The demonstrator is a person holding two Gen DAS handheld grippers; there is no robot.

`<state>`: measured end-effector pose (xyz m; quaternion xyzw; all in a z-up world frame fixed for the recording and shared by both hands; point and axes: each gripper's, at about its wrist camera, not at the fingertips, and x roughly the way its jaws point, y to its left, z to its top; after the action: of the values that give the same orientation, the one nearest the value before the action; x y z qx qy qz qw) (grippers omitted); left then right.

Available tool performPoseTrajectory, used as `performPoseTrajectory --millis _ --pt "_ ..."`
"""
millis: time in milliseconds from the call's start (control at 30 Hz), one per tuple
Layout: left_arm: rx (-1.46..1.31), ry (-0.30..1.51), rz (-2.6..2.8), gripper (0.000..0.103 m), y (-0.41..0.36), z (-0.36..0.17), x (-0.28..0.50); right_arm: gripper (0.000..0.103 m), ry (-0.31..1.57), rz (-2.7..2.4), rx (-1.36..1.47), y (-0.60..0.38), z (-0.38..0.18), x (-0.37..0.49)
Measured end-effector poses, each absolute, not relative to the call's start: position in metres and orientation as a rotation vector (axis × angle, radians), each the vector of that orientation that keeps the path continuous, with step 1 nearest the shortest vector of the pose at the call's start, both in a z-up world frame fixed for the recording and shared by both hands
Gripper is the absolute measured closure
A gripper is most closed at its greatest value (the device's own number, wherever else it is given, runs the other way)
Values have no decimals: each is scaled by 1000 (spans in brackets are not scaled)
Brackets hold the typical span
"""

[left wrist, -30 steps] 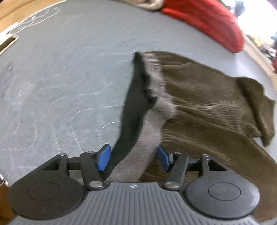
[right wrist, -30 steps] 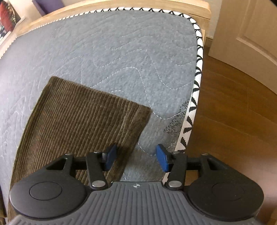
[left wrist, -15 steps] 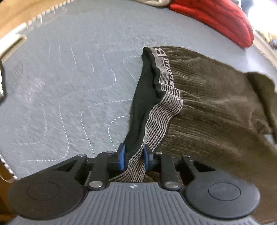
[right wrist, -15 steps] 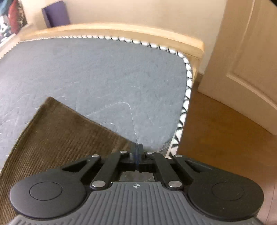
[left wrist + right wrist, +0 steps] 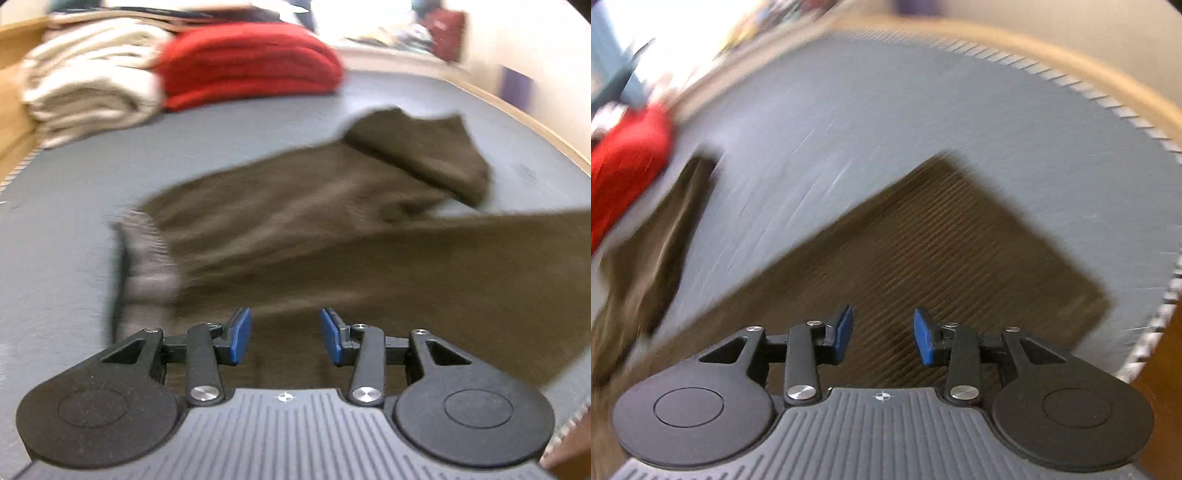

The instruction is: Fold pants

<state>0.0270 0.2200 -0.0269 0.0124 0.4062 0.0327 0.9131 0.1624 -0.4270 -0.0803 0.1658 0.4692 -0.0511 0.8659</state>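
Observation:
Brown corduroy pants (image 5: 332,229) lie across the grey quilted bed, blurred by motion. Their grey striped waistband (image 5: 147,254) sits at the left in the left wrist view, and one leg end is flopped over at the far right. My left gripper (image 5: 286,334) hovers over the fabric near the waistband; its jaws are opening and nothing is between the blue pads. In the right wrist view a pant leg (image 5: 942,258) lies flat with its hem toward the bed's right edge. My right gripper (image 5: 882,334) is above that leg, jaws opening, with nothing pinched.
A folded red garment (image 5: 251,62) and a cream blanket (image 5: 88,88) are stacked at the far end of the bed. The bed's patterned border (image 5: 1160,317) and wooden floor (image 5: 1163,376) lie at the right. A wooden frame (image 5: 1071,48) rims the mattress.
Both grippers were shut half a second ago, the left on the waistband, the right at the hem corner. Both have let go and opened, and swung with a roll over the pants.

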Motion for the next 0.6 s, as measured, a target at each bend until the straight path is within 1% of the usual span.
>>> performPoseTrajectory --millis 33,67,133,167,200,267,333,400,433,467,600 --pt "4 886 31 56 214 -34 31 64 1035 -70 320 -418 -88 166" --pt "-17 937 16 54 211 -43 37 64 1097 -61 279 -411 -96 168" --pt "-88 1060 49 54 204 -68 45 65 1209 -105 197 -406 -112 171" --pt "-120 1048 79 50 203 -73 42 65 1193 -108 196 -406 -110 171" --pt "-135 1018 90 44 202 -73 39 65 1190 -125 211 -406 -106 173" --pt "-126 988 91 42 197 -70 35 65 1114 -166 208 -406 -91 171" --pt "-101 928 97 36 193 -64 33 65 990 -155 176 -399 -65 169" --pt "-71 798 117 17 194 -55 24 65 873 -118 122 -385 -39 166" --pt "-68 737 116 15 193 -49 15 65 806 -93 91 -375 -24 164" --pt "-70 699 110 15 191 -46 15 65 753 -68 79 -369 -11 163" --pt "-86 694 167 15 194 -47 19 65 586 22 90 -337 39 162"
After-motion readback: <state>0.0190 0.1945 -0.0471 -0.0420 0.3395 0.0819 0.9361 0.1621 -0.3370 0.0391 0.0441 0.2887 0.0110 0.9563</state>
